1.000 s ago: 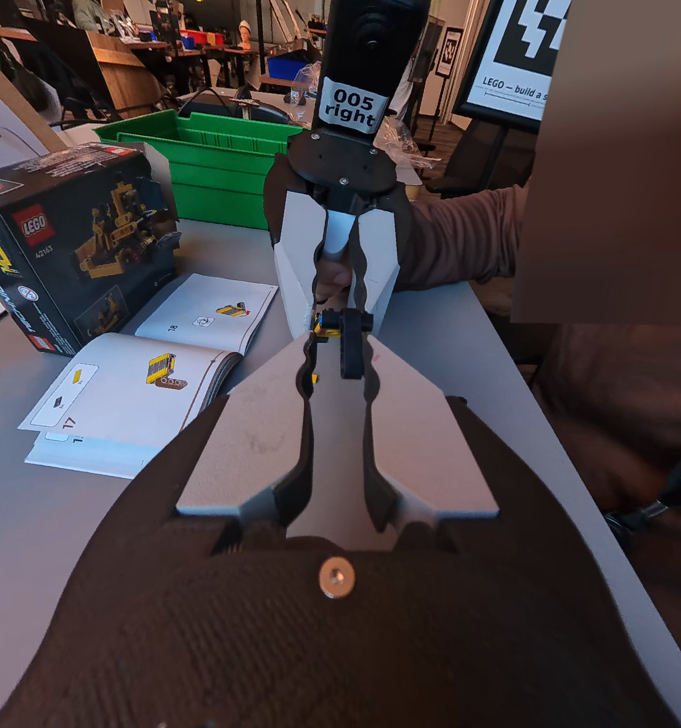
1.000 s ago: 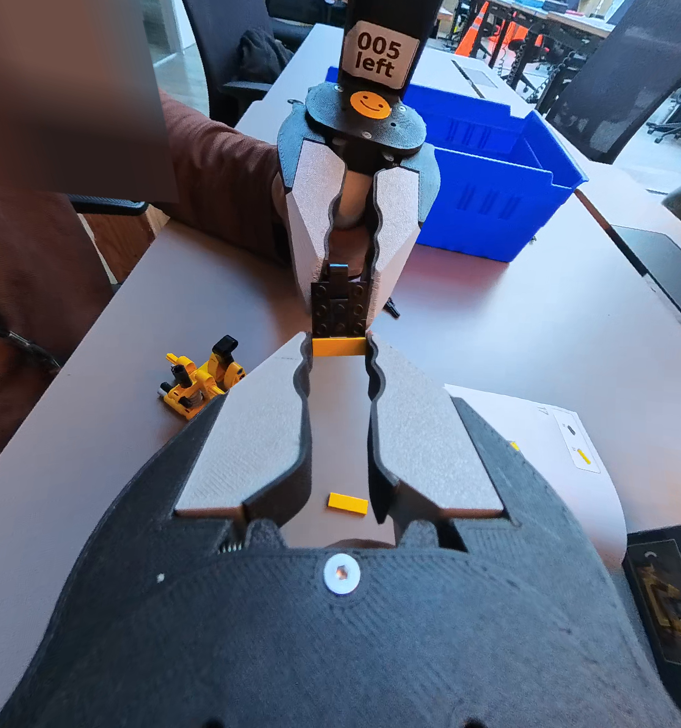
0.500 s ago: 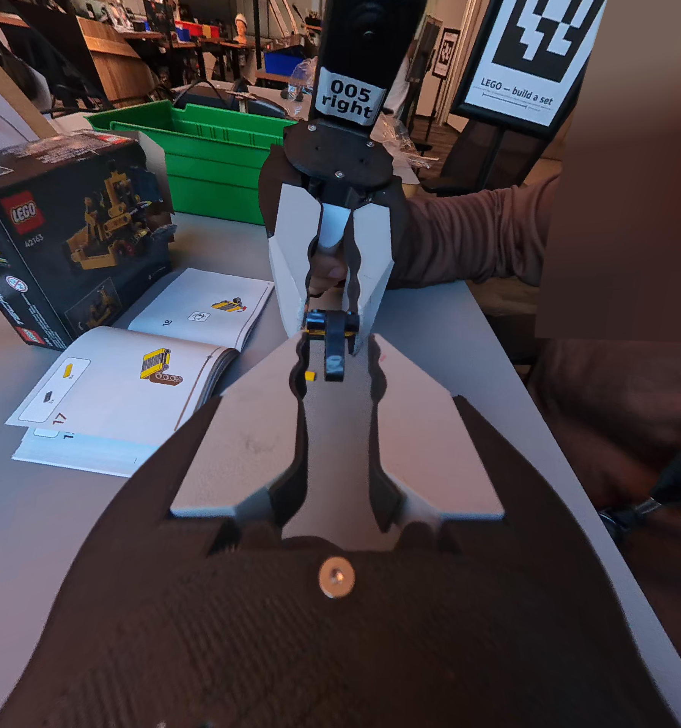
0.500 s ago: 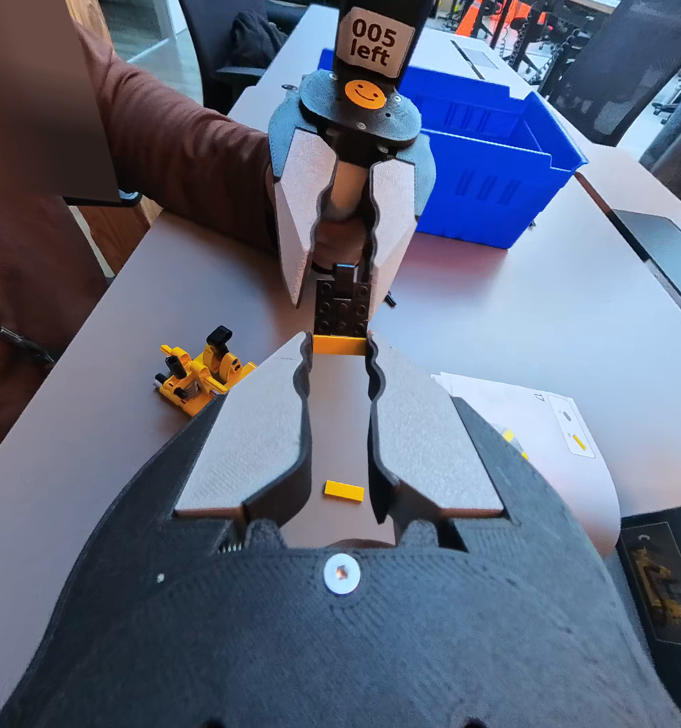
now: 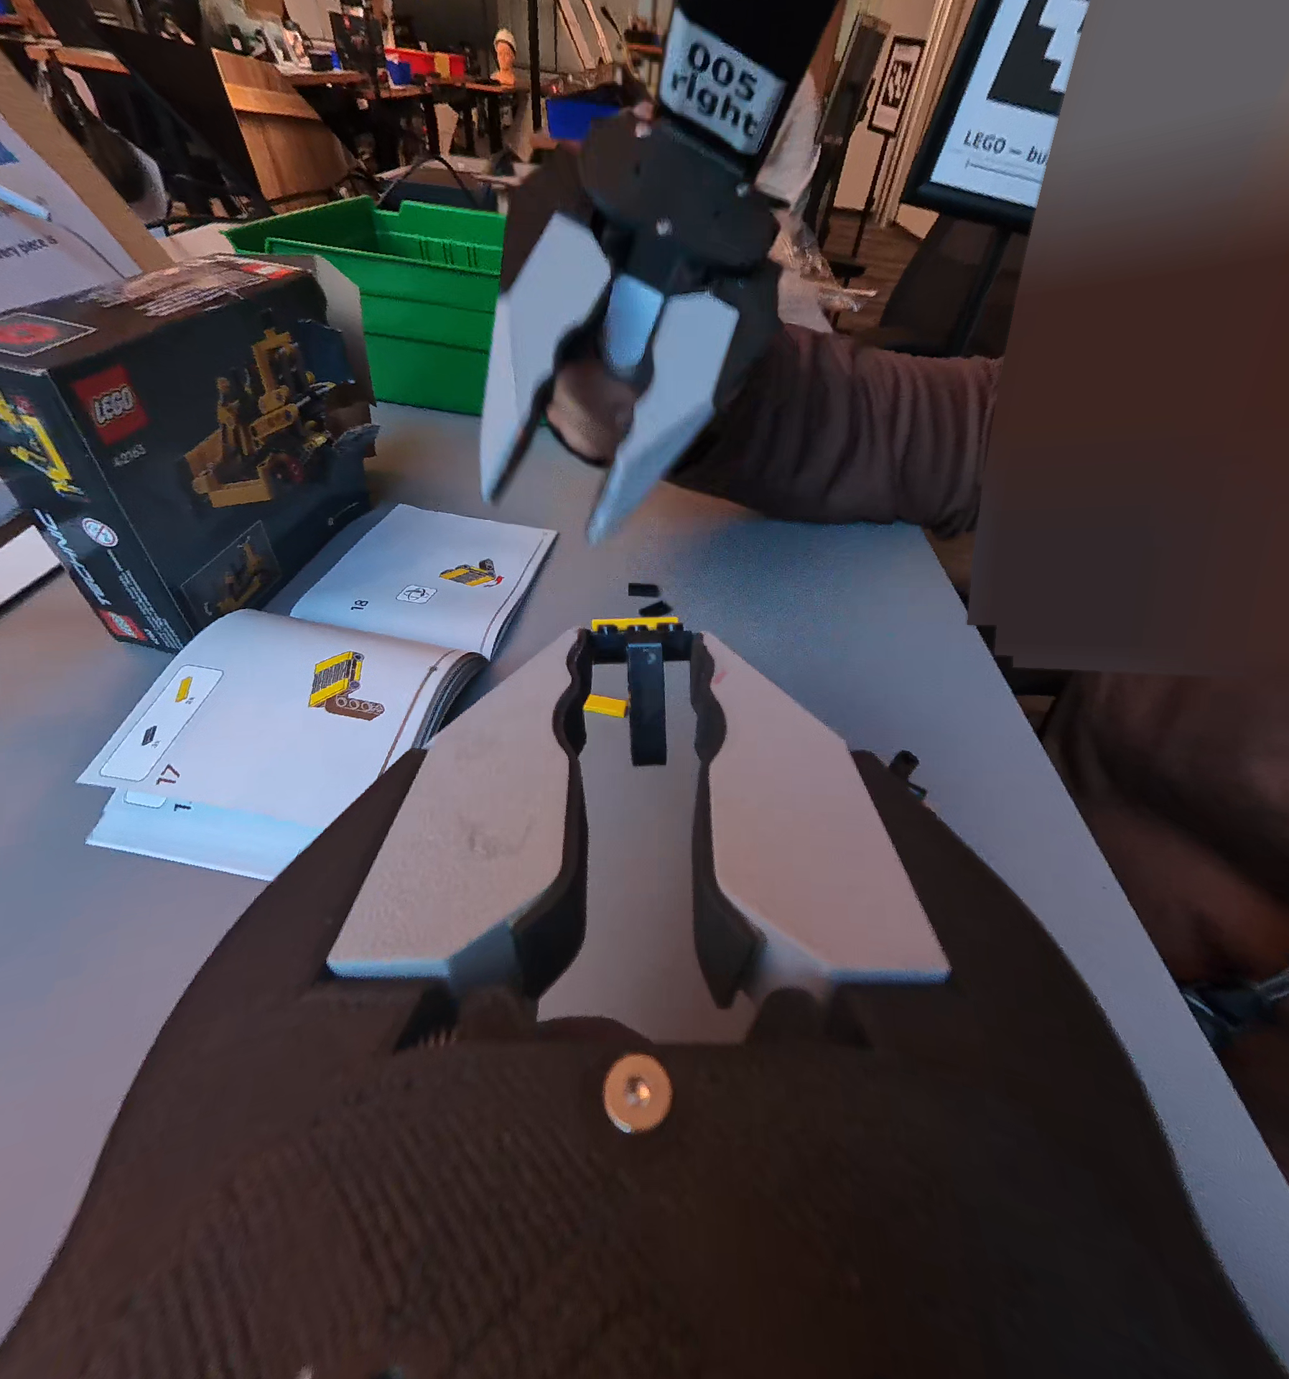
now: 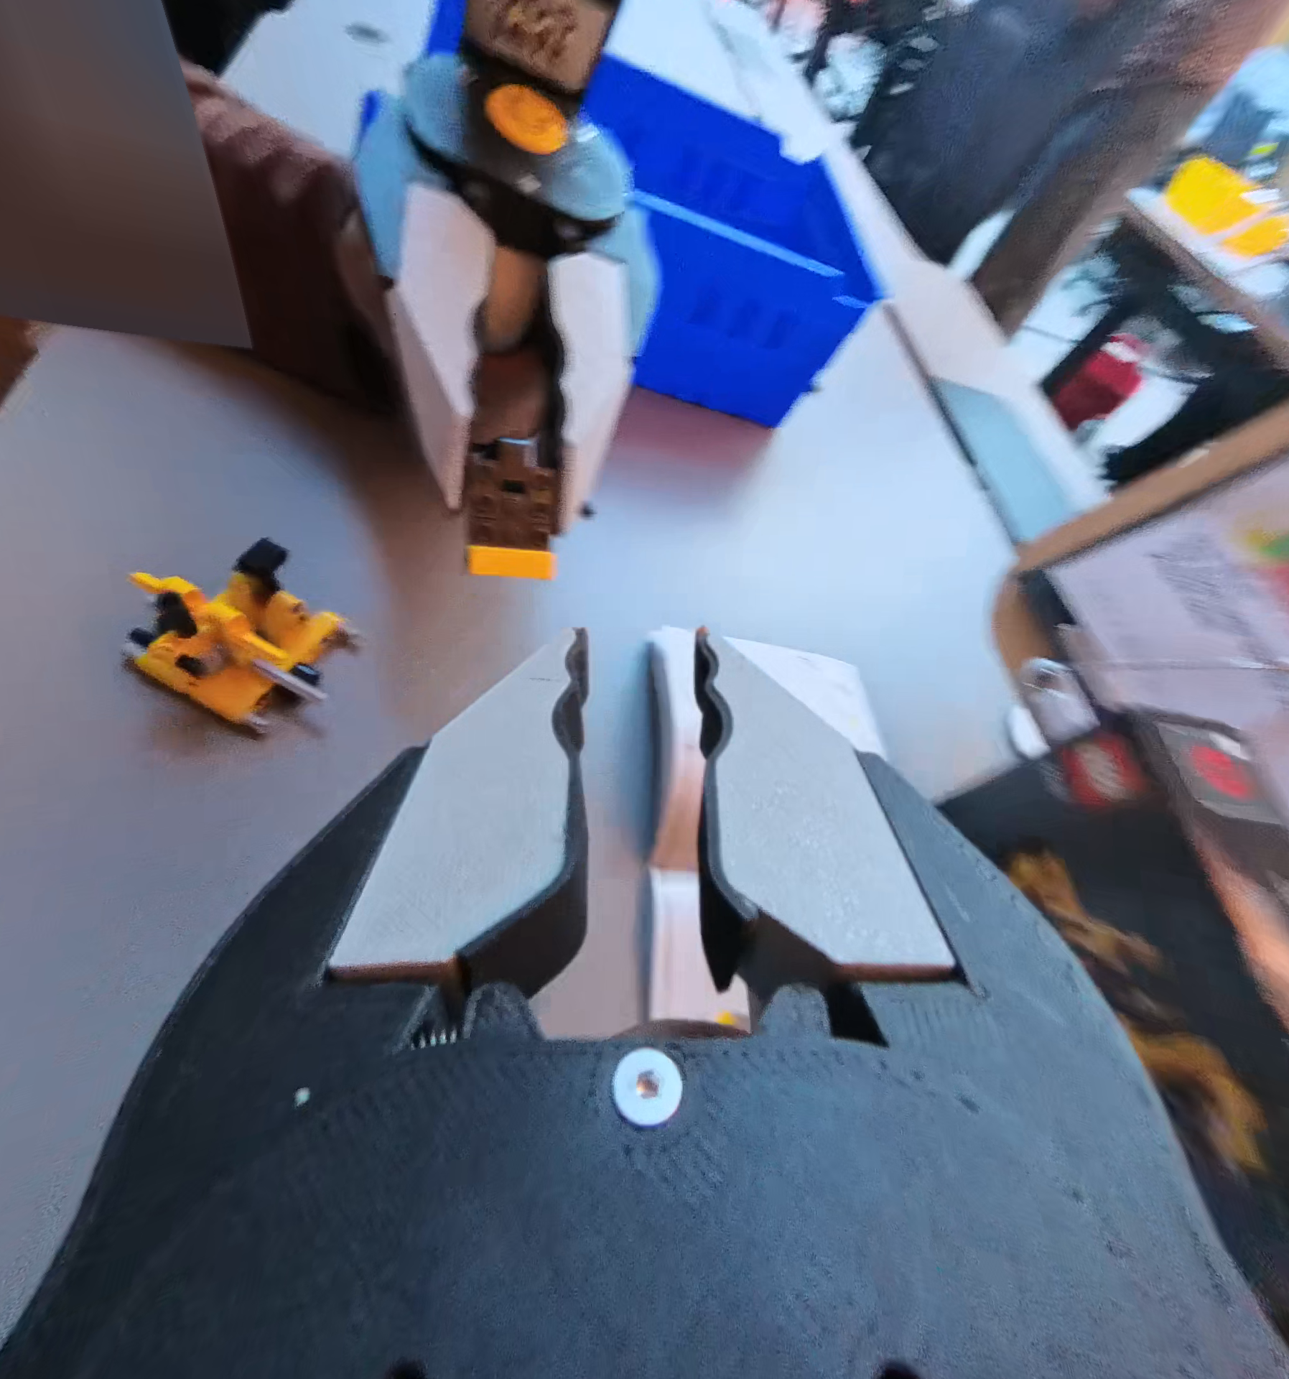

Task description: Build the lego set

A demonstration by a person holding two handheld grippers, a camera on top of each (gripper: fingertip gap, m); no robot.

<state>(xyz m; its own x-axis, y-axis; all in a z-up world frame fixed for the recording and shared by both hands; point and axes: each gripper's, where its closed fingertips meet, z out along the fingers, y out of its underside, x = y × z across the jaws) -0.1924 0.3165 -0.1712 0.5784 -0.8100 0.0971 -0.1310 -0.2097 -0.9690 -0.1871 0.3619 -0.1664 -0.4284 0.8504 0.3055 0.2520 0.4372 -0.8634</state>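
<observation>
My left gripper point(image 5: 640, 643) is shut on a small black plate assembly point(image 5: 637, 648) with a yellow tile along its far edge and a black beam hanging below it. In the right wrist view the same gripper point(image 6: 510, 515) holds the black plate point(image 6: 510, 500) with the yellow tile point(image 6: 510, 561) above the table. My right gripper point(image 6: 639, 642) is open and empty, drawn back from that assembly; in the left wrist view it point(image 5: 548, 515) hovers blurred above the table. A yellow and black sub-build point(image 6: 231, 642) lies on the table to the left.
An open instruction booklet point(image 5: 313, 701) and the set's black box point(image 5: 156, 440) lie left, with a green bin point(image 5: 417, 298) behind. A blue bin point(image 6: 738, 298) stands far. Small black parts point(image 5: 645, 591) and a loose yellow piece point(image 5: 604, 705) lie on the grey table point(image 5: 813, 597). Tip to tip, the grippers are about 5 cm apart.
My right gripper has let go of the yellow tile, pulled back and lifted away, swinging right. The tile stays on the black plate in my left gripper.
</observation>
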